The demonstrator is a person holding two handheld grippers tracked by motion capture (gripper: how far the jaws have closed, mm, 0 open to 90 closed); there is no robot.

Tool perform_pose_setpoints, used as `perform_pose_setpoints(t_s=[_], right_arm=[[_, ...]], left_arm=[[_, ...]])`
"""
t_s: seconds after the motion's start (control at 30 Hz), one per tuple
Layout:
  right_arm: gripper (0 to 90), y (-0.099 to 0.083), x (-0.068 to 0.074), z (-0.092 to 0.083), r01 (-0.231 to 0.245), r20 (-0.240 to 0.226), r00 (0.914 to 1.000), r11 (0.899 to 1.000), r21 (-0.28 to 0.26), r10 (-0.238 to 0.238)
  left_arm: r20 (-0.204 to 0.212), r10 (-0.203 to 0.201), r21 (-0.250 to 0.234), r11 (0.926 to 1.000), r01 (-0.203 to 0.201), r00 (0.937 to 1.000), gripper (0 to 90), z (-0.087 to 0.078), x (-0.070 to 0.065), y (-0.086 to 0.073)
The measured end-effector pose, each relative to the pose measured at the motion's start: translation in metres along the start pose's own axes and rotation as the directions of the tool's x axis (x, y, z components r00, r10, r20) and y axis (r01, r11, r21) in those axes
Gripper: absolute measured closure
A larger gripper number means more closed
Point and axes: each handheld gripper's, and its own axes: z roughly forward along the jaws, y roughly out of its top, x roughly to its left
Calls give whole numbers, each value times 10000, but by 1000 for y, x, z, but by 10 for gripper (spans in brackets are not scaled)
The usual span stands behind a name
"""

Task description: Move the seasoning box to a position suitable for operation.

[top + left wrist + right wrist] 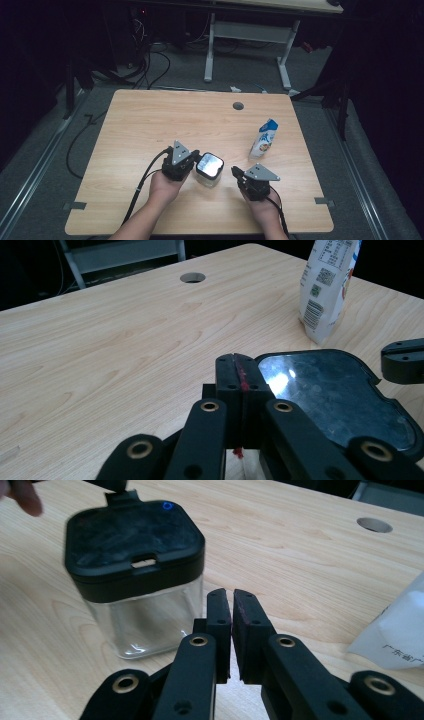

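Both pairs of jaws are empty at this moment. On the left gripper (pixel 239 371) the jaws stand pressed together, with nothing between them; on the right gripper (pixel 231 611) only a thin slit remains between the jaws, and nothing is held there either.

As I judge it, the work is at its very beginning. The clear square container (pixel 208 170) stands upright on the wooden table (pixel 150 125), its black lid (pixel 134 542) sits closed on top, and the snack pouch (pixel 263 138) stands sealed and untouched.

From the left gripper view, the lid lies just to the right of the closed jaws, very near to them, and I cannot tell if it touches them. From the right gripper view, the container is ahead and to the left of the jaws, near but apart, with bare table between. The pouch stands further ahead and to the right of both pairs of jaws, well apart from the left pair.

What is left, it seems, is everything: taking hold of the container, opening the lid and bringing the pouch.
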Motion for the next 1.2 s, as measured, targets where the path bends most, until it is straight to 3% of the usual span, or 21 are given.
perform_pose_setpoints(t_s=[0.5,0.9,1.2], right_arm=[[860,5,7,-5,97,-217,9997,9995,-308,-104],[860,6,7,-5,82,-241,9997,9995,-320,-89],[860,7,10,-3,128,-337,9993,9994,-313,-139]], left_arm=[[2,-61,-45,10000,61,10000,900,0,3,-2],[206,-175,-152,9997,178,9996,900,0,3,-2],[106,-82,-222,9997,84,9999,900,1,0,-3]])
